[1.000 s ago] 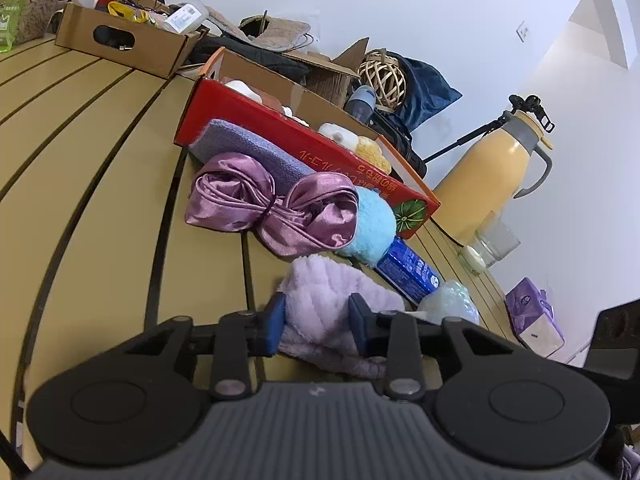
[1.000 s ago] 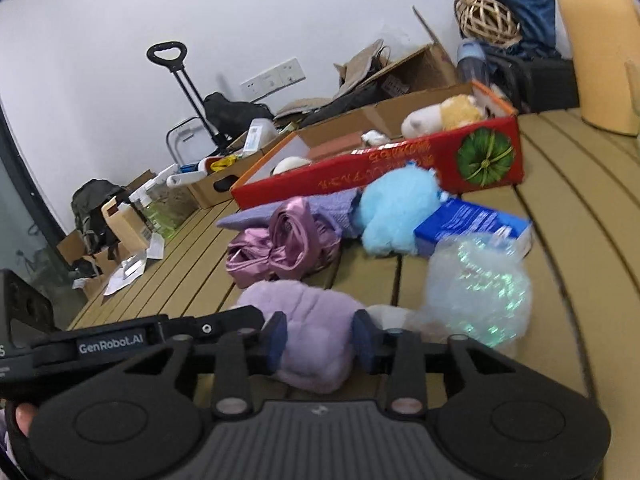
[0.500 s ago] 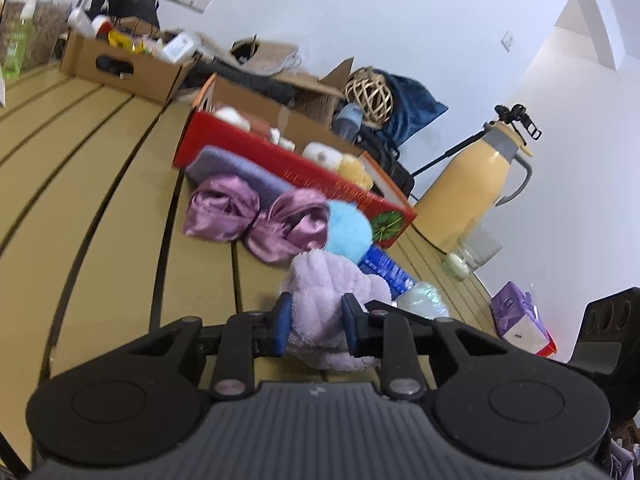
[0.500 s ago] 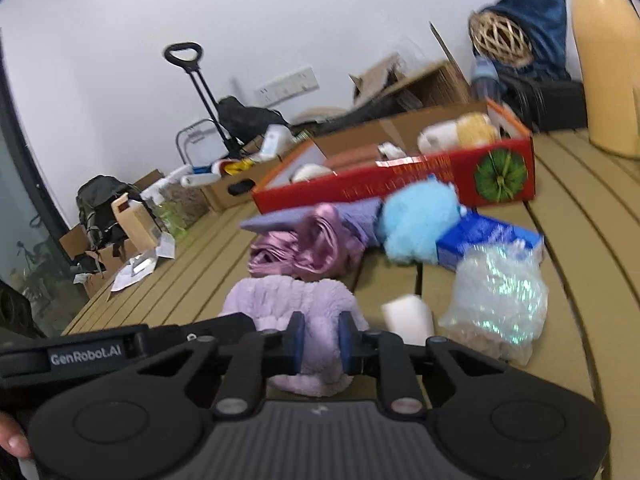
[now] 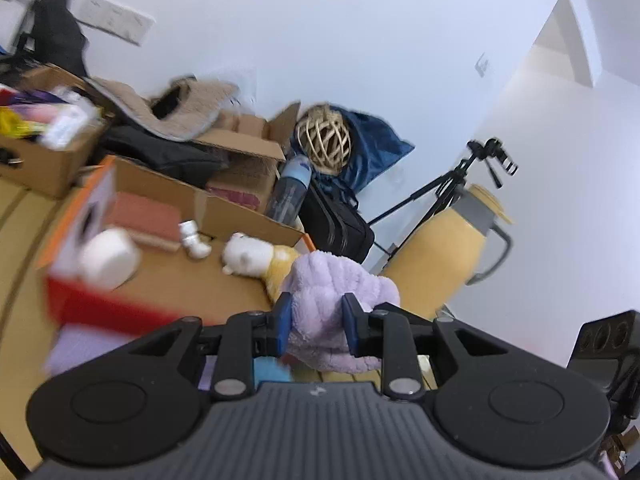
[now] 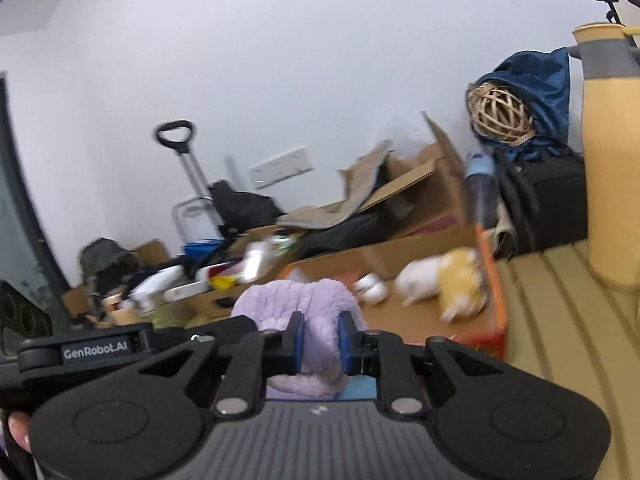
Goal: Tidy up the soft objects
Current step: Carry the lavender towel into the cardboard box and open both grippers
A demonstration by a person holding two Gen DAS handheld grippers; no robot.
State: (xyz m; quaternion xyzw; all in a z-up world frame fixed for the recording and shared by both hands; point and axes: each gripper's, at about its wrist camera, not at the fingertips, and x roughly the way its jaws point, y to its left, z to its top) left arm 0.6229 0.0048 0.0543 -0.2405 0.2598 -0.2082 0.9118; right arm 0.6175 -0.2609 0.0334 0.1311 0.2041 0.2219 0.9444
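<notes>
Left gripper [image 5: 316,322]: its blue-padded fingers pinch one side of the lilac plush cloth [image 5: 334,302], which bulges up between them.
Right gripper [image 6: 319,343]: clamped tight on the other side of the same cloth [image 6: 298,304]; both grippers hold it together, lifted off the worktop.
Lilac plush cloth: held in the air at the near edge of the red box [image 5: 100,308], level with its open top.
Red box: cardboard-lined, open on the yellow slatted worktop [image 6: 560,320]; inside lie a white-and-yellow plush toy [image 5: 260,256], a small white figure [image 5: 194,242] and a white round object [image 5: 108,264].
Behind the box: open cardboard cartons, a water bottle [image 5: 290,188], a black bag, a woven rattan ball [image 5: 324,142] on blue fabric.
To the right: a tall yellow thermos jug [image 5: 444,264] standing upright on the worktop, a tripod behind it.
</notes>
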